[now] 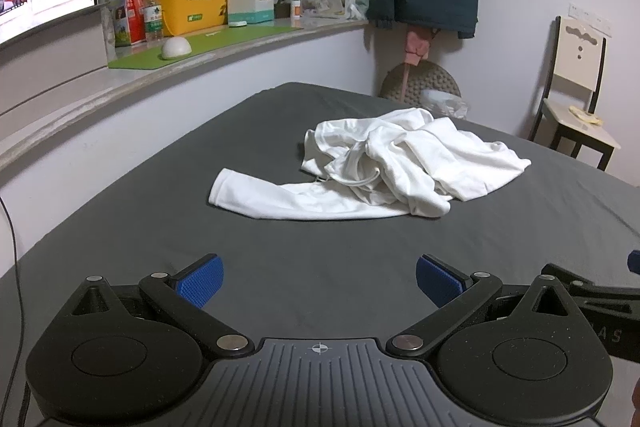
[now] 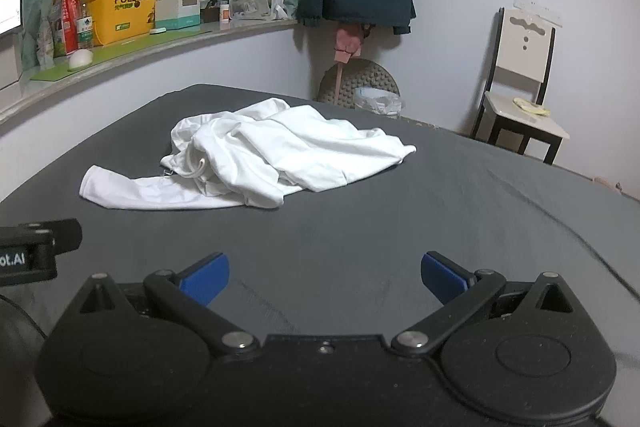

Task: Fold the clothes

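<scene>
So nothing is gripped yet: the left gripper (image 1: 319,281) and the right gripper (image 2: 325,277) both hang low over the bare dark bed sheet (image 1: 160,227), each with its blue-padded fingers (image 1: 200,283) spread wide apart and holding nothing. The white hoodie (image 1: 400,163) lies crumpled ahead of both sets of fingers, well apart from them, a little right of centre for the left fingers and left of centre for the right ones. One sleeve (image 1: 256,197) stretches out flat toward the left, and a drawstring loop (image 1: 360,181) sits in the bunched middle.

The main risk, as I judge it, is a bad first pick. The body of the garment is piled in overlapping layers, so fingers closing on the heap could pinch several layers at once and lift a knot rather than an edge; the hem and the second sleeve are not clearly traceable from here. Catching only the drawstring would drag the cord out without moving the cloth. Closing too low could also gather the bed sheet with the hoodie and pull wrinkles under the fold. If the two grippers take unmatched points, say the sleeve cuff and a random fold, the hoodie will likely hang twisted and not spread flat.
</scene>
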`<state>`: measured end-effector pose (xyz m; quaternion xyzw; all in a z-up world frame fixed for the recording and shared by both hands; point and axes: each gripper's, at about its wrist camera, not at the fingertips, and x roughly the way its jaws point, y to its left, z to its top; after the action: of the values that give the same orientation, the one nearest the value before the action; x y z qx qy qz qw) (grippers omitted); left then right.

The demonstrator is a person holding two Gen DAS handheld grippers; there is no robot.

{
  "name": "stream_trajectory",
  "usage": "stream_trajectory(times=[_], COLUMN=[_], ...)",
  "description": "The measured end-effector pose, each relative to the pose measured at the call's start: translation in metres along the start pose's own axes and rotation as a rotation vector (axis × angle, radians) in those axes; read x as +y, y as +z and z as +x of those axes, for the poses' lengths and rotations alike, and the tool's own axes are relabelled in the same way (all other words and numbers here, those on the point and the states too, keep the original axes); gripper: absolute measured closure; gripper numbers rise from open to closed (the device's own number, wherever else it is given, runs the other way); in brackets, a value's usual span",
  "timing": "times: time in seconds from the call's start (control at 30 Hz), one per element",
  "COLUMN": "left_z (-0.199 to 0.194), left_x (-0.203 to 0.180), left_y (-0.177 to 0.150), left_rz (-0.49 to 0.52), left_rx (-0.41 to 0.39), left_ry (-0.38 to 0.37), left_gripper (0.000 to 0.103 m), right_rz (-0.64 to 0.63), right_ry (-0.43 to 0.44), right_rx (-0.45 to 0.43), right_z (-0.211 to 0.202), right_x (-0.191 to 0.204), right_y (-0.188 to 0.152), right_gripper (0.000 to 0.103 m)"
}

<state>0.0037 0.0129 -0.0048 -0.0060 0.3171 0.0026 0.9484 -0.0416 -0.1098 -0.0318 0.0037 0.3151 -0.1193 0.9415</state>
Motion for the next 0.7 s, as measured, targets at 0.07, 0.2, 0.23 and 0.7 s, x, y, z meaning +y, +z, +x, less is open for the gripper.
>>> stream_trajectory(times=[0.07,0.2,0.23,0.7], left_z=[-0.0003,-0.0008,-0.0007,0.0002], left_x=[0.0005,0.0009,0.0007,0.0002], left_y=[0.0001,0.0004,0.0003,-0.0009], left_rz=[0.002,0.002,0.002,0.016], left_rx=[0.000,0.000,0.001,0.005], left_ry=[0.000,0.001,0.000,0.008], left_gripper=[0.000,0.000,0.000,0.000], right_rz=[0.003,0.001,0.003,0.005], right_ry=[0.002,0.000,0.000,0.013], right_rx=[0.009,0.010,0.010,0.021], right_z=[0.0006,-0.0001,-0.0005,0.0026], right_x=[0.0005,0.0009,0.0007,0.0017], right_y=[-0.0014,-0.0029,-0.0030,-0.0035], right_gripper=[0.000,0.000,0.000,0.000])
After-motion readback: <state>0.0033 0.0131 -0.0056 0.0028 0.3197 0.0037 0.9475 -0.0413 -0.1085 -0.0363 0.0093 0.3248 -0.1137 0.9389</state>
